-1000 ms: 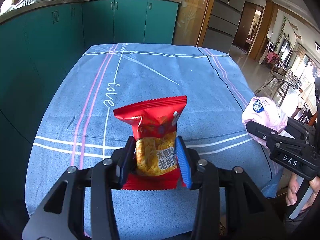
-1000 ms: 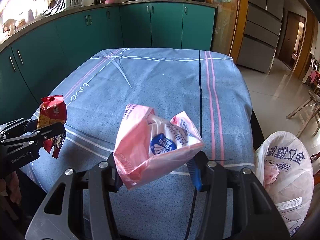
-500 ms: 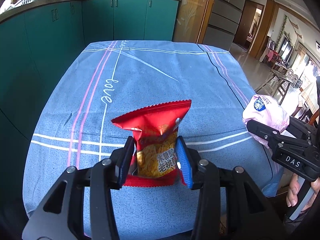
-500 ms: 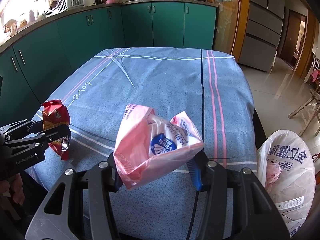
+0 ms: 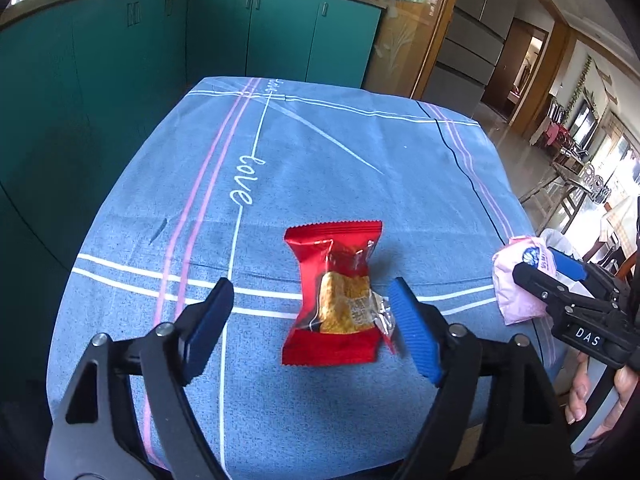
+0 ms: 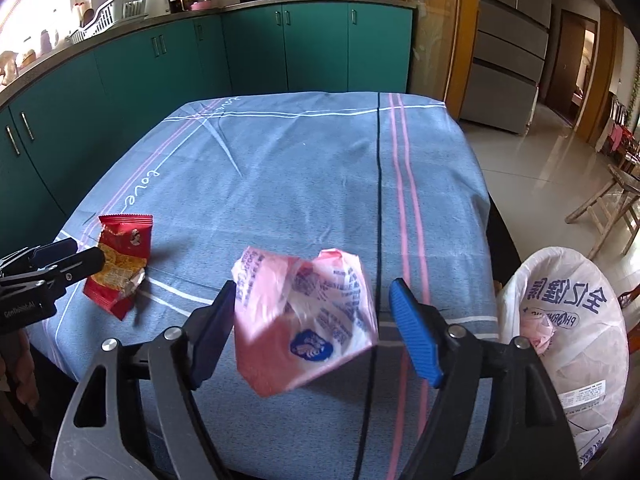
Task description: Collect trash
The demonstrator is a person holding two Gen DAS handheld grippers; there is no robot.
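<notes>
A red snack wrapper (image 5: 334,294) lies on the blue tablecloth (image 5: 320,168) between the fingers of my left gripper (image 5: 316,320), which is open and not holding it. It also shows in the right wrist view (image 6: 120,258), beside the left gripper (image 6: 52,264). My right gripper (image 6: 312,320) is open; a pink plastic bag (image 6: 304,324) sits blurred between its spread fingers, loose from the pads. In the left wrist view the pink bag (image 5: 520,280) is at the right gripper (image 5: 560,276) near the table's right edge.
A white trash bag (image 6: 560,320) stands open on the floor to the right of the table. Green kitchen cabinets (image 6: 280,40) run behind and to the left. A fridge (image 6: 508,40) and wooden furniture are on the right.
Both grippers opened. The red wrapper dropped from the left gripper onto the cloth. The pink bag came loose from the right gripper and is blurred in motion.
</notes>
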